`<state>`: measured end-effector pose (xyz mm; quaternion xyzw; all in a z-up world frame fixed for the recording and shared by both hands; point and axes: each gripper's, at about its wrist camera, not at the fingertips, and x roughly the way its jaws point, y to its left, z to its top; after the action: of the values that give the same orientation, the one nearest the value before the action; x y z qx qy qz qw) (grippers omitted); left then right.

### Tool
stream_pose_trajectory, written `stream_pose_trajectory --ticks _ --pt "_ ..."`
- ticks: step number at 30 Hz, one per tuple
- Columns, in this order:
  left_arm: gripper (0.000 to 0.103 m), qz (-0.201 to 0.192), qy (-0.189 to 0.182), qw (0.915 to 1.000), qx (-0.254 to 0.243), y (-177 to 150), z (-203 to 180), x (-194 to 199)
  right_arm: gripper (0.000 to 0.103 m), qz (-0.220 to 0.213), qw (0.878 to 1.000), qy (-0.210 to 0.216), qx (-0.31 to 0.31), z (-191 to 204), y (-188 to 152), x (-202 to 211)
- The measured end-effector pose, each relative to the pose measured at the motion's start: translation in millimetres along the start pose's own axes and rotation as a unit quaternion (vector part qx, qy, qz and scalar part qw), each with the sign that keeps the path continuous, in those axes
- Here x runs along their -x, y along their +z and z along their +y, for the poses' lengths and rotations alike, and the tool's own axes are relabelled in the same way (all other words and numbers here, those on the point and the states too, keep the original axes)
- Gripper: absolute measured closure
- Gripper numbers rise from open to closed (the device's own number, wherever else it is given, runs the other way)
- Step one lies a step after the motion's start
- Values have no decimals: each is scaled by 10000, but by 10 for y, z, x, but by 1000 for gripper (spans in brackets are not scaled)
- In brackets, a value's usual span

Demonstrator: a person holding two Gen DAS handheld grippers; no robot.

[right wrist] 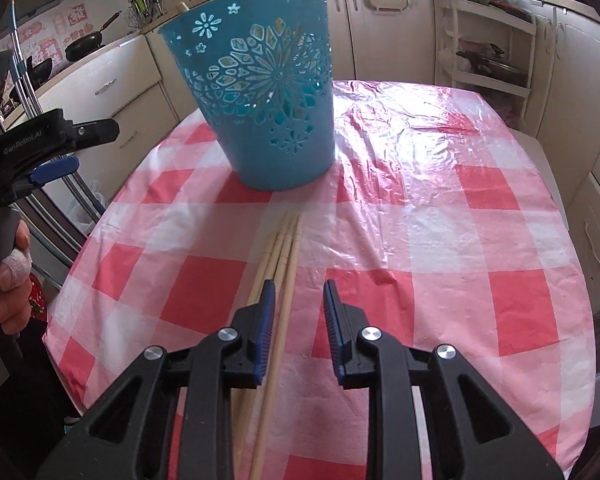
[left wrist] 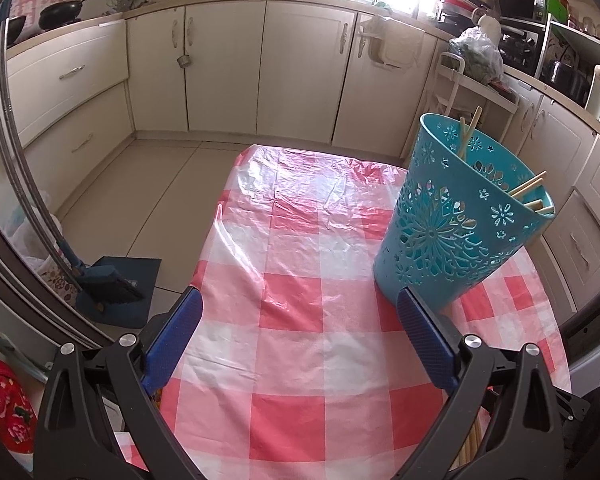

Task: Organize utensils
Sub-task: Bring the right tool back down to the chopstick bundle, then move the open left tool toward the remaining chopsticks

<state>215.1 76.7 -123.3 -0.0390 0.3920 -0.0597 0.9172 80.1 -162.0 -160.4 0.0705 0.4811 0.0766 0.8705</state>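
A teal cut-out plastic basket (left wrist: 456, 224) stands on the red-and-white checked tablecloth (left wrist: 292, 280) and holds several wooden chopsticks (left wrist: 528, 190). In the right wrist view the basket (right wrist: 260, 100) stands at the far middle, and several loose chopsticks (right wrist: 282, 252) lie in a bundle on the cloth in front of it. My right gripper (right wrist: 300, 292) is open just above their near part, with the bundle under its left finger. My left gripper (left wrist: 300, 304) is open and empty, left of the basket; it also shows at the left edge of the right wrist view (right wrist: 56, 160).
The table's left edge (left wrist: 208, 248) drops to a tiled floor with a blue dustpan and brush (left wrist: 112, 284). Cream kitchen cabinets (left wrist: 260, 68) run behind. A white shelf rack (right wrist: 492, 48) stands beyond the table's far right corner.
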Motion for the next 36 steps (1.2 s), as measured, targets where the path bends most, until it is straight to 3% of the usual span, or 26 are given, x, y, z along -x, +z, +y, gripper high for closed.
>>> stream_pose_trajectory --ticks 11,12,15,22,27,36 --pt "9 171 -35 9995 -256 -56 -109 -58 79 126 9994 -297 155 43 121 -199" --pt "9 202 -74 9993 -293 -62 -126 -66 84 122 9992 -343 134 38 122 -205" --pt "9 433 -318 9972 -521 -116 -224 -109 95 206 9986 -482 50 -1 110 -172" --pt "9 1158 -1165 9799 -1134 -425 -690 -261 95 474 9978 -391 -247 -136 -65 41" --pt "9 1395 -1218 9699 -1582 -677 -962 -327 95 438 9980 -231 -406 -224 -73 52" --pt "9 1513 -993 9665 -1822 -805 -1061 -418 95 279 9984 -39 -499 -298 -75 38"
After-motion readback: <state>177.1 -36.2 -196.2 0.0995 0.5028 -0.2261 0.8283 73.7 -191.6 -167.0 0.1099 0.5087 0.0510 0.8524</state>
